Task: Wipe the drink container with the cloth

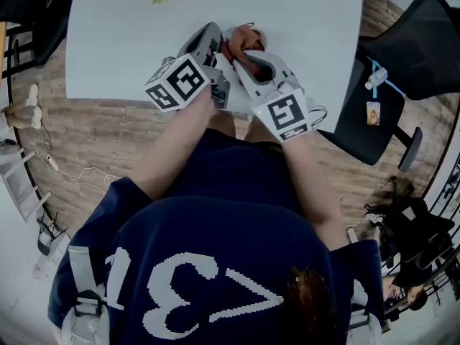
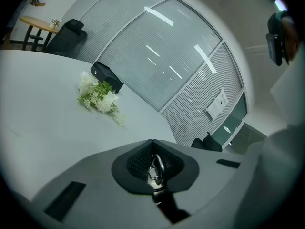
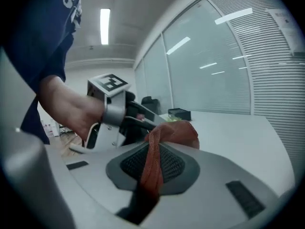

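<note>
The white table fills the top of your head view, and both of your grippers sit over its near edge, close side by side with their tips angled toward each other. A black office chair stands off the table's right side, with a small clear bottle on a blue strap lying on its seat.

Your left gripper has its fingers pressed together. They pinch a small shiny metal ring that stands upright between the black pads. I cannot tell whether the ring belongs to the drink container. The container's body does not show clearly in any view. At most it is the dark shape hidden between the two gripper tips above the table's near edge.

Your right gripper has its fingers closed on the cloth. A twisted strip of the orange-brown fabric runs down between the pads, and the rest is bunched up past the fingertips. That bunch lies just beside the left gripper's tip, over the table's near edge, and your left hand wraps around the left gripper's handle behind it.

A small bunch of white flowers with green leaves lies on the table's far side, well apart from both grippers.
</note>
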### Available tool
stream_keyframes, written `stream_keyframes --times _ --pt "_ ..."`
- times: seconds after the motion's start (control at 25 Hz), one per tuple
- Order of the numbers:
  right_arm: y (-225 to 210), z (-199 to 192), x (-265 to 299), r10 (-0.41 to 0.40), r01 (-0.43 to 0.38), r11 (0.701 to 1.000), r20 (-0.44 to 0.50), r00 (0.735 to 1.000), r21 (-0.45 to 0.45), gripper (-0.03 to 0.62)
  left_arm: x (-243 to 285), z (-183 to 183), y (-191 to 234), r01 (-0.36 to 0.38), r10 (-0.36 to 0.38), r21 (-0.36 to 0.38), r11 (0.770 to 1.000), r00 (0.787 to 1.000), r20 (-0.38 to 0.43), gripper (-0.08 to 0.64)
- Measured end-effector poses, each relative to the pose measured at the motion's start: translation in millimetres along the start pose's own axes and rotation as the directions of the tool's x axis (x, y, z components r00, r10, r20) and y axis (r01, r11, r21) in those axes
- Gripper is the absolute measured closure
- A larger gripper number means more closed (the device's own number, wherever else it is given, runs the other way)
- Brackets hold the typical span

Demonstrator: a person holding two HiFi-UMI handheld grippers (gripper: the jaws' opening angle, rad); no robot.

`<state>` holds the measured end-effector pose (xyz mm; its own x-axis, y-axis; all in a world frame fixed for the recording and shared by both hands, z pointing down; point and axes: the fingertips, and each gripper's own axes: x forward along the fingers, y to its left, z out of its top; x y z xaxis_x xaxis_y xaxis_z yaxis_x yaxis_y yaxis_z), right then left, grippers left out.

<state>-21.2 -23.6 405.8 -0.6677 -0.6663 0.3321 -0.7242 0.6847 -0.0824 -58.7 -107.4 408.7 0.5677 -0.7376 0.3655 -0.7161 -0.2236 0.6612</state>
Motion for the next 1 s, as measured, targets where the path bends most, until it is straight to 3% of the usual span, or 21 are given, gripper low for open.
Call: stream_keyframes --times 0.12,0.24,0.36,0.44,0.56,0.68,0.8,0.88,1.0 --pt "15 7 9 0.045 -0.045 0.999 0.011 0.999 -0.027 0.535 1 -1 -3 0.005 -0.005 -0.001 1.000 1.000 -0.002 0.545" --pt "3 -11 1 0.010 -0.010 1.000 -0.016 1.000 -0.007 0.535 2 -1 -2 0.011 -0.011 -0.022 1.000 1.000 -0.006 0.545" --pt "-17 -50 -14 -0.047 0.048 0.999 -0.125 0.991 0.011 0.535 1 -1 -1 0.011 -0.011 -0.017 1.000 1.000 -0.006 0.545" --pt "-32 -82 -22 -0.092 0.102 0.994 -0.217 0.972 0.035 0.535 0 -2 -1 0.010 -0.010 -0.014 1.000 1.000 -0.008 0.545" --pt "-39 -99 -25 -0.110 0.127 0.991 -0.270 0.956 0.047 0.535 2 -3 -3 0.011 -0.011 -0.001 1.000 1.000 -0.018 0.545" --pt "-12 -76 -11 -0.042 0.046 0.999 -0.237 0.971 0.013 0.535 3 -2 -8 0.018 -0.018 0.011 1.000 1.000 -0.021 0.545" --pt "18 -34 6 0.036 -0.032 0.999 -0.131 0.991 0.030 0.535 5 -4 -13 0.036 -0.035 0.026 0.999 0.999 -0.033 0.545" --pt "22 -16 12 0.049 -0.046 0.998 -0.080 0.996 0.037 0.535 5 -3 -13 0.042 -0.041 0.031 0.999 0.998 -0.040 0.545" --pt "15 -26 15 0.041 -0.039 0.999 -0.113 0.993 0.025 0.535 6 -2 -9 0.034 -0.034 0.008 0.999 0.999 -0.036 0.545"
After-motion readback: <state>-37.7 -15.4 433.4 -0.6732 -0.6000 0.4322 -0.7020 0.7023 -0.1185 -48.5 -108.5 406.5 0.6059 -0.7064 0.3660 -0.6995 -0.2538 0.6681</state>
